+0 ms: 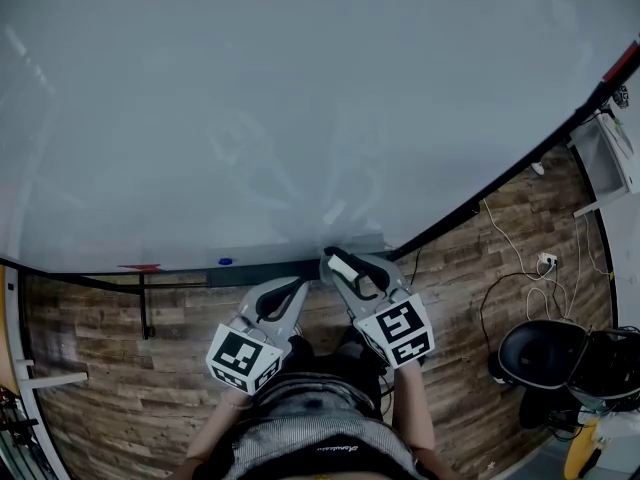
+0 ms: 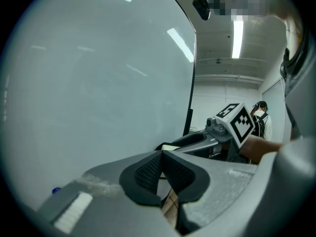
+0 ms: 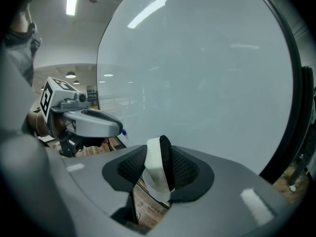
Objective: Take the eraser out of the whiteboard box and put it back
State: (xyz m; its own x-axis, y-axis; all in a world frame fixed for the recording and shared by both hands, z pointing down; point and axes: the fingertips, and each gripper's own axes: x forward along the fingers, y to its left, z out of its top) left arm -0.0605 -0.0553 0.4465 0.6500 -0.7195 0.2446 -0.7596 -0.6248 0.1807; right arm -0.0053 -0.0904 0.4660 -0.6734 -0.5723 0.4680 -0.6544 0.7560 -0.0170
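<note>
The eraser (image 3: 157, 169), white with a black felt side, stands on edge between the pads of my right gripper (image 3: 158, 168), which is shut on it. In the head view the eraser (image 1: 342, 265) sits at that gripper's (image 1: 338, 265) tip, right above the dark whiteboard box (image 1: 260, 270) along the whiteboard's (image 1: 300, 98) lower edge. My left gripper (image 1: 299, 287) hangs just left of it and a little nearer to me. Its jaws meet with nothing between them (image 2: 162, 155). From the left gripper view the right gripper (image 2: 217, 132) shows to the right, close to the board.
A blue marker (image 1: 225, 262) and a red marker (image 1: 140, 267) lie on the ledge to the left. Below is wooden floor with the board's stand leg (image 1: 146, 310), white cables (image 1: 520, 268) and a black chair (image 1: 540, 353) at the right.
</note>
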